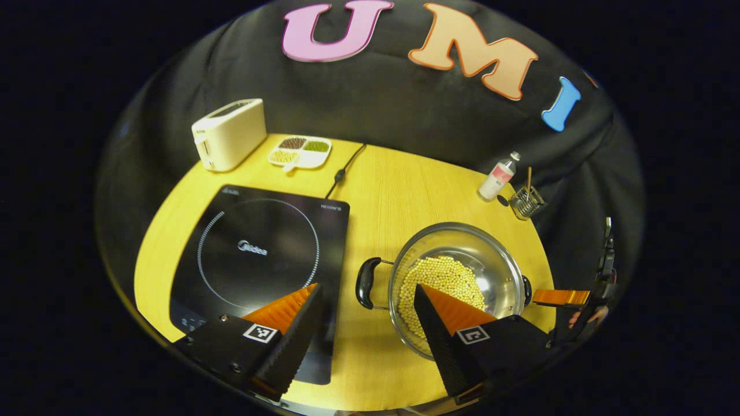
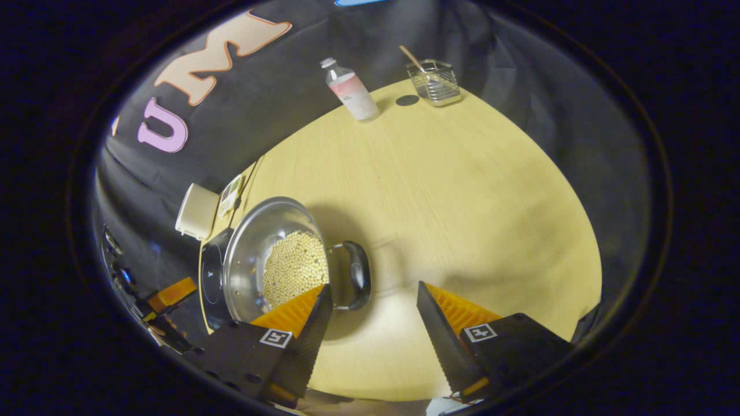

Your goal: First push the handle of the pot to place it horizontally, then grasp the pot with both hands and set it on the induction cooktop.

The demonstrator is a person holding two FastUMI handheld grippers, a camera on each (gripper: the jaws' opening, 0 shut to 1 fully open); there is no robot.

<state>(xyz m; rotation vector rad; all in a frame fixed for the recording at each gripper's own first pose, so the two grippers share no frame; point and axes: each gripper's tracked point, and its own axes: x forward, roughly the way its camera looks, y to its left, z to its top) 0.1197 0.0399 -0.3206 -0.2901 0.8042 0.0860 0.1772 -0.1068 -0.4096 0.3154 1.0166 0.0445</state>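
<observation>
A steel pot (image 1: 491, 254) holding yellow beans (image 1: 442, 280) stands on the wooden table (image 1: 399, 196), to the right of the black induction cooktop (image 1: 260, 254). Its two black loop handles point left and right in the left gripper view. My left gripper (image 1: 367, 292) is open, and the pot's left handle (image 1: 366, 283) lies in line with the gap between its fingers. My right gripper (image 2: 374, 288) is open too, with the other handle (image 2: 356, 274) just beyond its fingertips. A finger (image 1: 559, 297) of the right gripper reaches toward the pot's right side.
A white toaster (image 1: 229, 134) and a divided dish (image 1: 300, 151) stand at the table's back left, with the cooktop's cord (image 1: 345, 167) beside them. A small bottle (image 2: 350, 89) and a wire basket (image 2: 435, 81) sit at the back right. Bare tabletop stretches right of the pot (image 2: 254, 237).
</observation>
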